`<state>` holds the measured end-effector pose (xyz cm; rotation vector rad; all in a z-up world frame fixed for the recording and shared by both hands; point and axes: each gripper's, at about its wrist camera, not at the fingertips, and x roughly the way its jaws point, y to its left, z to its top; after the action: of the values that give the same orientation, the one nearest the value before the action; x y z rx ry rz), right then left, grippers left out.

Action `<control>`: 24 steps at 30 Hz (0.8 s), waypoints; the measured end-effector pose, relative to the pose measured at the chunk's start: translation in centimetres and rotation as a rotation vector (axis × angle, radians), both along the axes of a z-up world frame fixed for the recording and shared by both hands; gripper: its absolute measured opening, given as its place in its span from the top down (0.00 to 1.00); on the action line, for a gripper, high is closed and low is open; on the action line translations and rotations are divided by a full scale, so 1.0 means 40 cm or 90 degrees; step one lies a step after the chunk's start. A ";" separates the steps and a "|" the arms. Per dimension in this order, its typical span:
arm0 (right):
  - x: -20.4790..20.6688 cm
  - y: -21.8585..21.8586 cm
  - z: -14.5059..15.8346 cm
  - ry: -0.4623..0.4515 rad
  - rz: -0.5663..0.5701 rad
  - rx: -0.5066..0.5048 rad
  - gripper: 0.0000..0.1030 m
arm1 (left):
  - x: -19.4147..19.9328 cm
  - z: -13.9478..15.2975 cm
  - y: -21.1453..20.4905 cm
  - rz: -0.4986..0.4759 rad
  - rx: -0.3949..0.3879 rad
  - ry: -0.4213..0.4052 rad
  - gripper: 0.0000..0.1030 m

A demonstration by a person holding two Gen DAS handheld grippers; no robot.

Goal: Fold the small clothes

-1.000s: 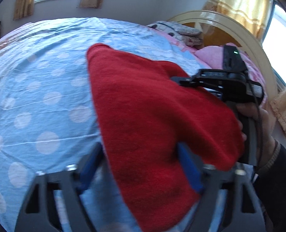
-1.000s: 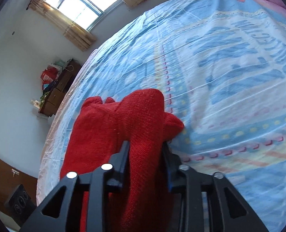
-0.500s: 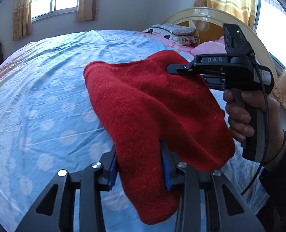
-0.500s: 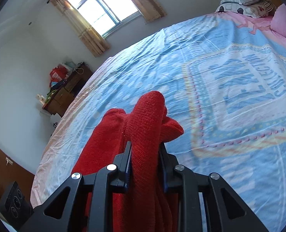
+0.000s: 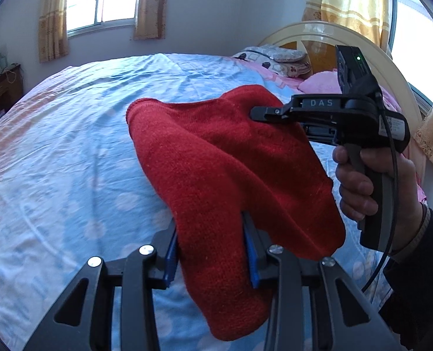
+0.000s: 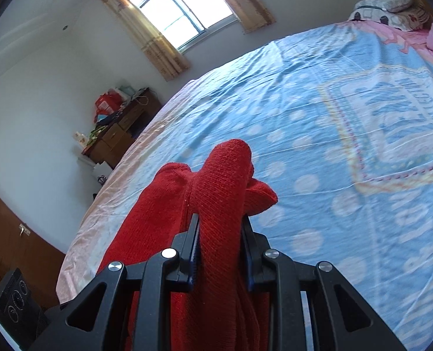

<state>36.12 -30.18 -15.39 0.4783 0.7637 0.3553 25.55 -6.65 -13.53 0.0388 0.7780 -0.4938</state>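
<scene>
Bedroom, daylit, with a wide bed [image 5: 70,146] under a blue dotted sheet as the working surface. Nearest in the left wrist view: left gripper [image 5: 210,251] clamped on a thick bunch of the red knit [image 5: 216,161], blue pads pressing in from both sides, loose cloth sagging below the jaws. Further right: right gripper [image 5: 254,112], held in a hand [image 5: 371,181], its tip biting into the knit's far upper edge. Confirmed in the right wrist view: right gripper [image 6: 219,245] squeezed on a rolled ridge of the knit [image 6: 216,193], more red cloth hanging down to the left. So held at two points, and seemingly lifted off the sheet rather than lying on it; whether any hem touches the bed cannot be told. Beyond the knit: bare sheet, then pillows [image 5: 275,58] and a rounded headboard [image 5: 333,35] at the far right, a dresser [image 6: 120,131] by the far left wall, windows behind.

Judged progress: early. Nothing folded visible anywhere on the bed, no neat stack. Knit looks bunched and draped, not flat, no crisp crease. Left to do, most likely: spread or lay down on the sheet, bring edges together, press flat, set aside. Other clothes not seen.
</scene>
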 end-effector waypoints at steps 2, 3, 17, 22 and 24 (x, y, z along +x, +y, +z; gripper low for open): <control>-0.009 0.027 0.005 -0.004 0.010 0.004 0.76 | -0.013 0.001 0.020 0.008 0.002 -0.003 0.62; -0.014 0.044 0.009 -0.006 0.015 0.007 0.76 | -0.020 0.003 0.033 0.013 0.002 -0.004 0.62; -0.026 0.218 0.031 -0.020 0.077 0.014 0.76 | -0.078 0.027 0.133 0.061 0.011 -0.029 0.62; -0.025 0.277 0.030 -0.019 0.100 0.016 0.76 | -0.103 0.023 0.176 0.078 0.022 -0.035 0.62; -0.023 0.298 0.026 -0.018 0.109 0.016 0.76 | -0.114 0.021 0.197 0.085 0.024 -0.035 0.62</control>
<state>35.20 -18.25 -14.37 0.4311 0.7758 0.5300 20.99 1.23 -12.69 0.0356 0.7306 -0.3496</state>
